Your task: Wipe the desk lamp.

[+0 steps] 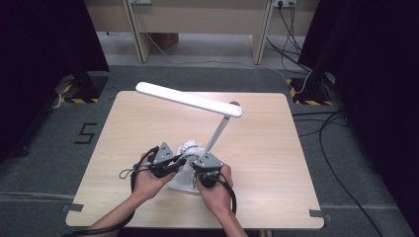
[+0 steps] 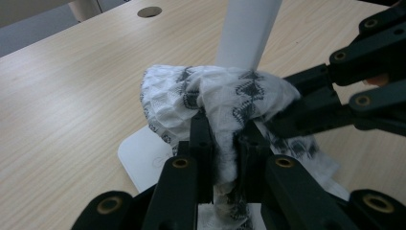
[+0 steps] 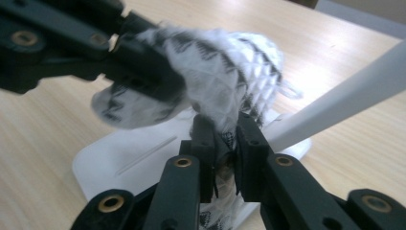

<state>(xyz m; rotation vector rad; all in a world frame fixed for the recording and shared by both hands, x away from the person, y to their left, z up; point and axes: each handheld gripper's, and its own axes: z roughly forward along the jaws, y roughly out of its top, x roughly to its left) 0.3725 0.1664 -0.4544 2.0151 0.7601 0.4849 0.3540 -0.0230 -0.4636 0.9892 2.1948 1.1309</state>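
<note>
**Cloth held by both grippers at the lamp's foot**

Table point(image 1: 148, 128) first: the white desk lamp point(image 1: 190, 100) stands near its front edge, base point(image 2: 143, 160) flat, stem point(image 2: 246, 31) leaning away. Bunched against the stem's foot sits the patterned white cloth point(image 2: 215, 96). The left gripper point(image 2: 225, 158) is clamped on one fold, the right gripper point(image 3: 221, 153) on another. Best handling, as I judge it: keep both pinches firm, draw the cloth around the stem with small pulls, and avoid levering the light base off the wood.
</note>
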